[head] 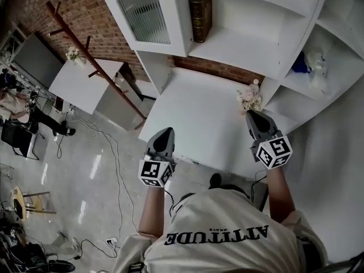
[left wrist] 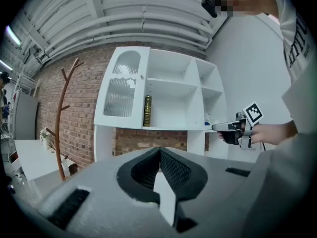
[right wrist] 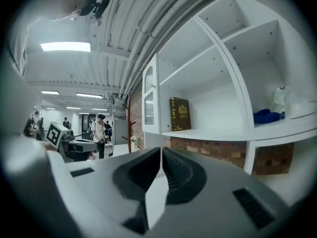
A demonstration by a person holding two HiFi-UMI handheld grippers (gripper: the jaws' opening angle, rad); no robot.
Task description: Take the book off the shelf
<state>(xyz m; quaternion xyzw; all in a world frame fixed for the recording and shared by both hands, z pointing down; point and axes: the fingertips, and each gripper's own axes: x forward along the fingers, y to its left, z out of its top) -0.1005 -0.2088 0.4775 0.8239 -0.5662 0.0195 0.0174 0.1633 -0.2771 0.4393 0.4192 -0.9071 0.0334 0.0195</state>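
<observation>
Tongs pinched closed and empty: our left gripper (head: 165,131) and right gripper (head: 251,114) sit well short of the book (head: 200,16), upright on its shelf (head: 242,49). Nothing's done yet, we reckon.

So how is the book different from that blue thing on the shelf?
The book is dark with gold print; the blue thing is bright blue. The book stands upright; the blue thing lies in a low lump. The book is in the middle compartment, the blue thing in the right-hand one. Both sit on the white shelf.
</observation>
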